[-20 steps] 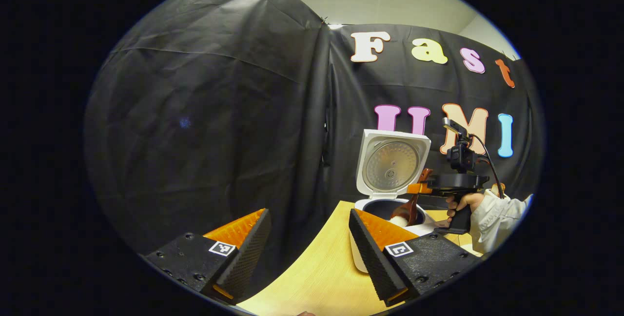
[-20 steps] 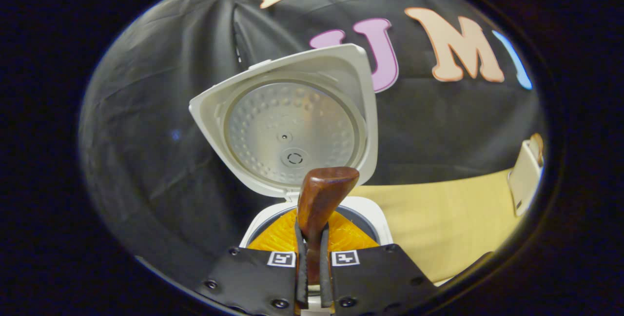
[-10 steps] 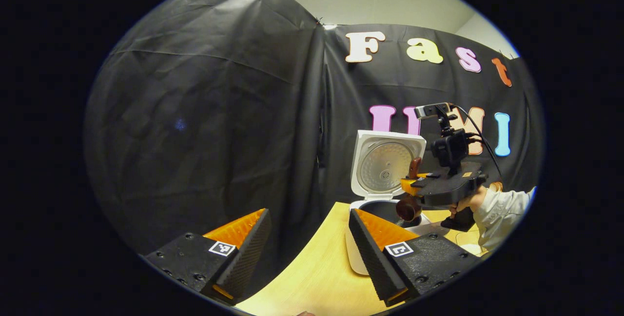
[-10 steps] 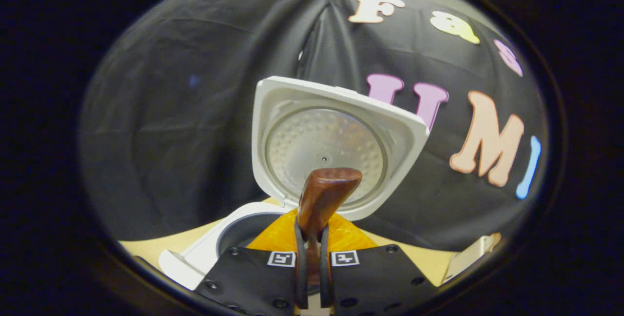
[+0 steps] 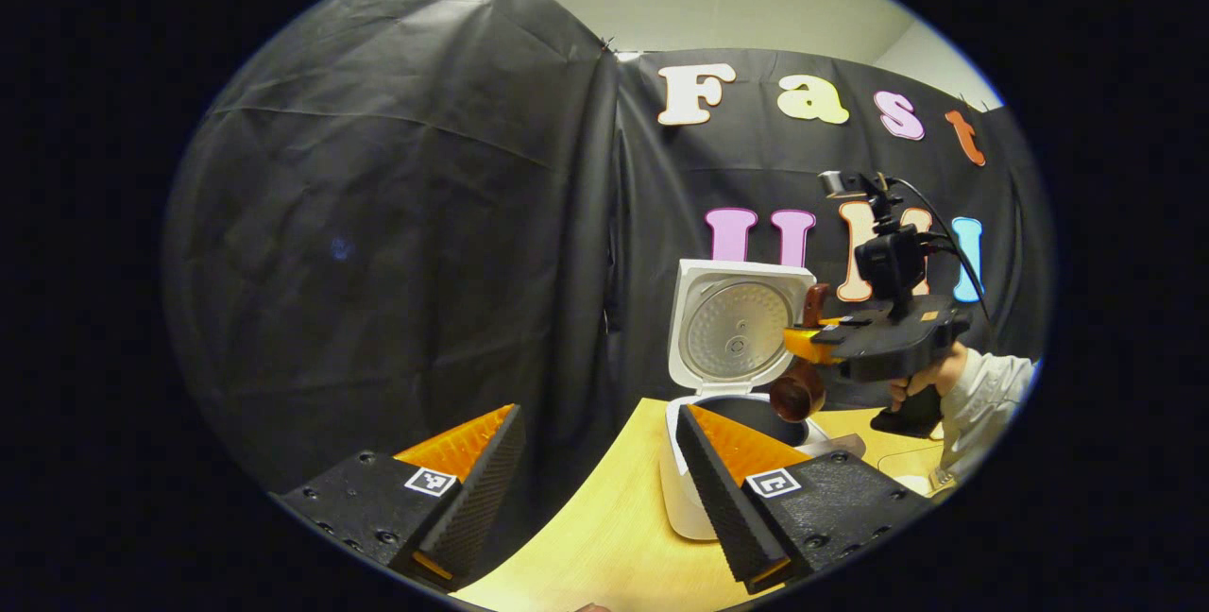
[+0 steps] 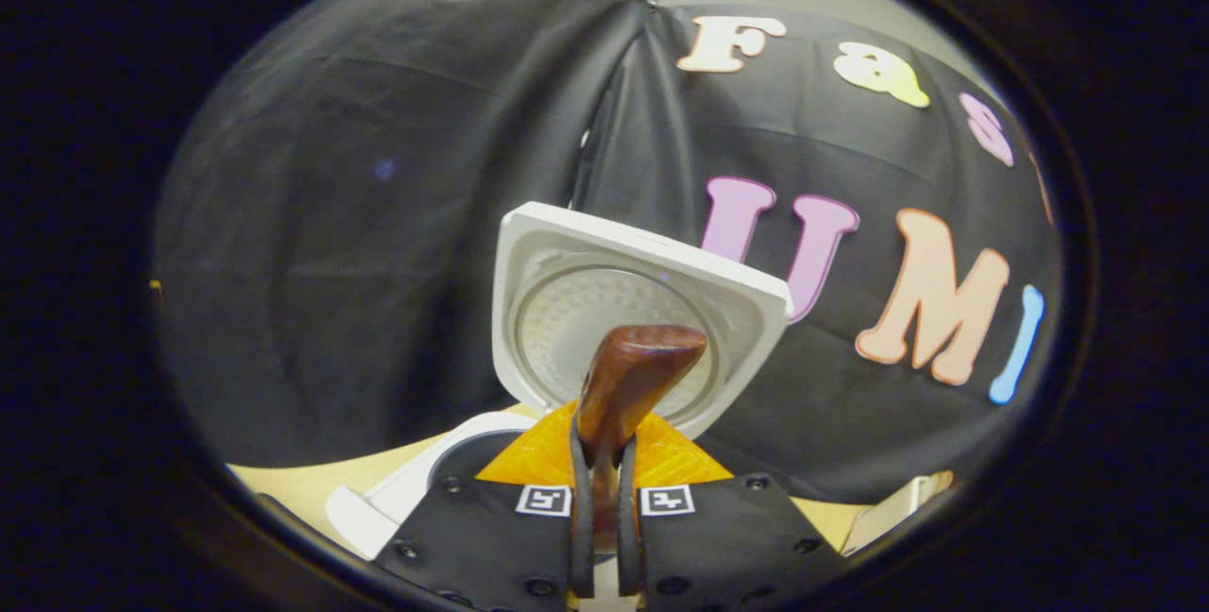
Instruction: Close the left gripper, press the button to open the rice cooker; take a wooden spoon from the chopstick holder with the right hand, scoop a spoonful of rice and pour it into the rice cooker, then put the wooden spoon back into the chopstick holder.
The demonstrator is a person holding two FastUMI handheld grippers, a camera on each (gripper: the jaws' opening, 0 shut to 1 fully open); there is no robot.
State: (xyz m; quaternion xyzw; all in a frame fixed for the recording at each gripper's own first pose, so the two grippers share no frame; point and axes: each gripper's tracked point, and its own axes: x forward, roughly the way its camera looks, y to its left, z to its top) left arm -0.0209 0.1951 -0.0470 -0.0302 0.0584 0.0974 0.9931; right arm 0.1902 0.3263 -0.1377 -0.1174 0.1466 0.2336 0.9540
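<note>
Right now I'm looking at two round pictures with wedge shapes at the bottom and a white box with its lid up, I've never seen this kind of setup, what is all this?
No robot here: a person holds a pair of hand-held tongs in each hand, and a camera rides on each. The wedges at the bottom are each camera's own two fingers.

In the left gripper view, the left tongs stand open and hold nothing. Farther off are the right tongs and the hand gripping them.

The white box is a rice cooker on a wooden table, with its lid up.

In the right gripper view, the right tongs are shut on a wooden spoon. From the left view, the spoon's bowl hangs above the cooker's opening.
</note>
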